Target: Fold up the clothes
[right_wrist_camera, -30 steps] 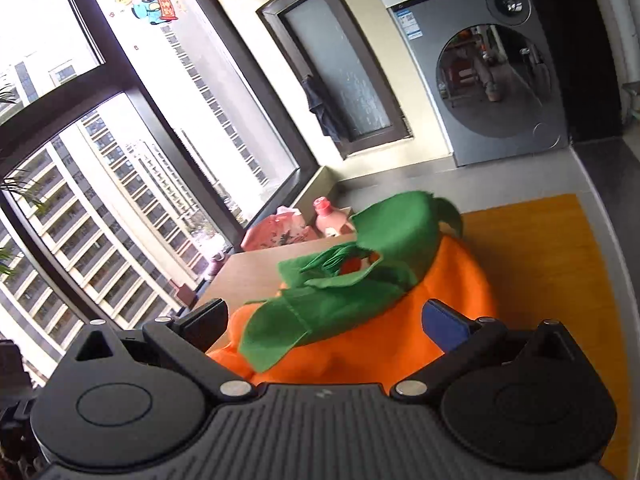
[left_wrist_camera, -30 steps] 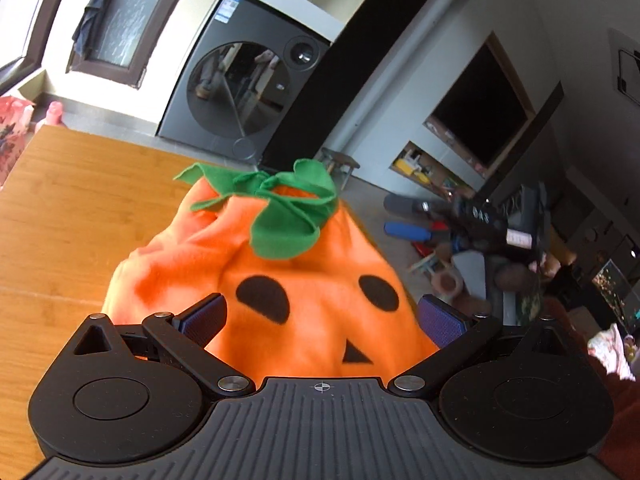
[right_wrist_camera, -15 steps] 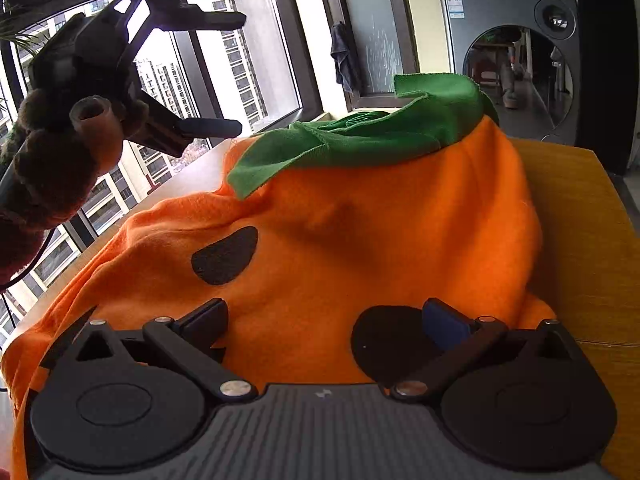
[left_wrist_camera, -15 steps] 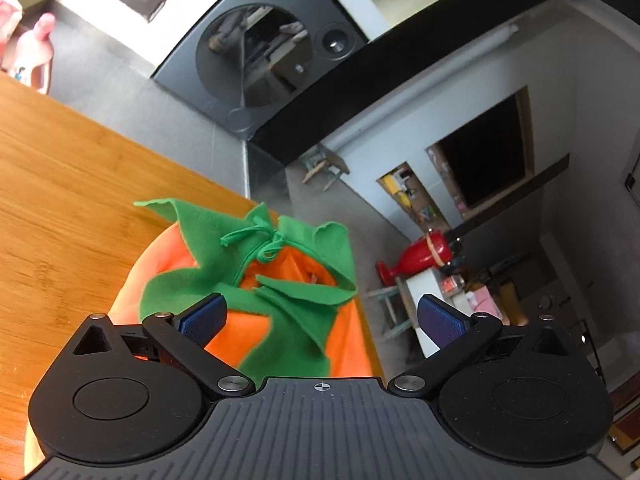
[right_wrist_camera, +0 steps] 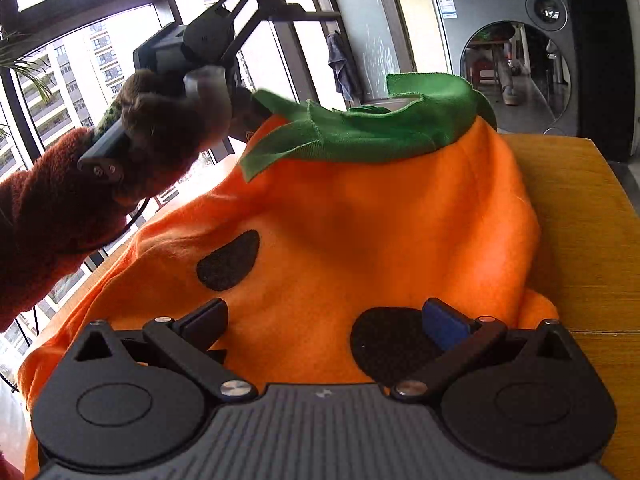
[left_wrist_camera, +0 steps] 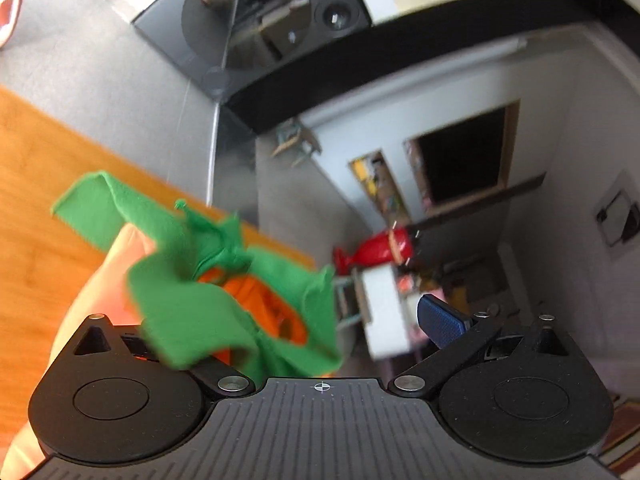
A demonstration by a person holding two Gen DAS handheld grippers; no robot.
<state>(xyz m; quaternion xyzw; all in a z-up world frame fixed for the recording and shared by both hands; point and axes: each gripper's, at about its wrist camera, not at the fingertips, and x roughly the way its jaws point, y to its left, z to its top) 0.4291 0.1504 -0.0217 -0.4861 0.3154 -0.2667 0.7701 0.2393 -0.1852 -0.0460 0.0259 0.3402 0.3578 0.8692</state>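
On the wooden table [right_wrist_camera: 580, 216], fleecy orange pumpkin costume [right_wrist_camera: 380, 220], jagged green collar [right_wrist_camera: 380, 128].

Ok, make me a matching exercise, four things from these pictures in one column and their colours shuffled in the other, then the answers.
Things:
1. collar
2. costume body
3. eye patch
4. vase

Colours:
A. red
B. black
C. green
D. orange

Pairs: 1-C, 2-D, 3-B, 4-A
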